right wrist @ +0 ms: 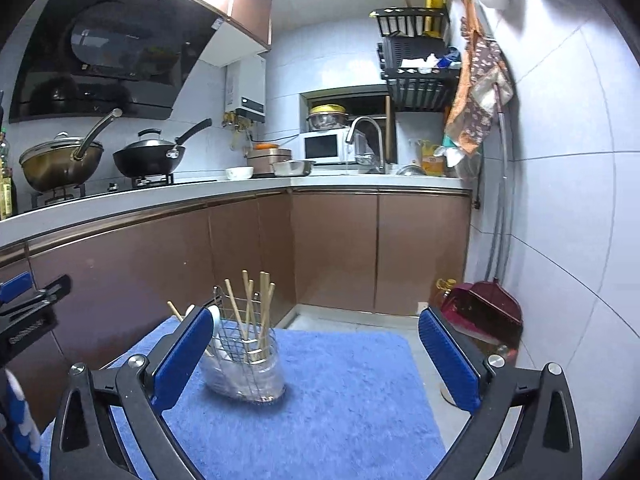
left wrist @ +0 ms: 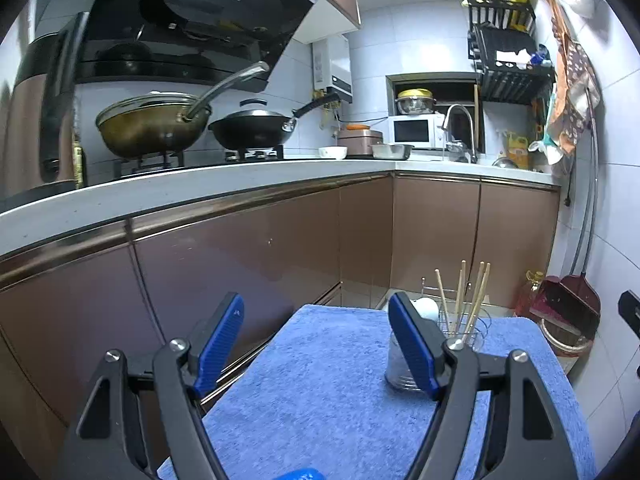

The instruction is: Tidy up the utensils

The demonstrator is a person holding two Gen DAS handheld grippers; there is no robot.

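A clear utensil holder (right wrist: 246, 364) with a wire basket inside stands on a blue towel (right wrist: 328, 392). Several wooden chopsticks (right wrist: 250, 312) stand upright in it, and a white spoon (right wrist: 215, 318) leans at its left side. In the left wrist view the holder (left wrist: 400, 364) sits partly behind my right finger, with the chopsticks (left wrist: 466, 300) and the white spoon (left wrist: 426, 308) above it. My left gripper (left wrist: 316, 344) is open and empty, above the towel (left wrist: 328, 380). My right gripper (right wrist: 316, 356) is open and empty, with the holder just inside its left finger.
Brown kitchen cabinets (right wrist: 332, 248) and a white counter (right wrist: 160, 196) run behind the towel. Two woks (right wrist: 148, 156) sit on the stove. A red dustpan (right wrist: 488, 308) and an oil bottle stand on the floor at the right wall. A striped blue-white object (right wrist: 20, 416) shows at the left edge.
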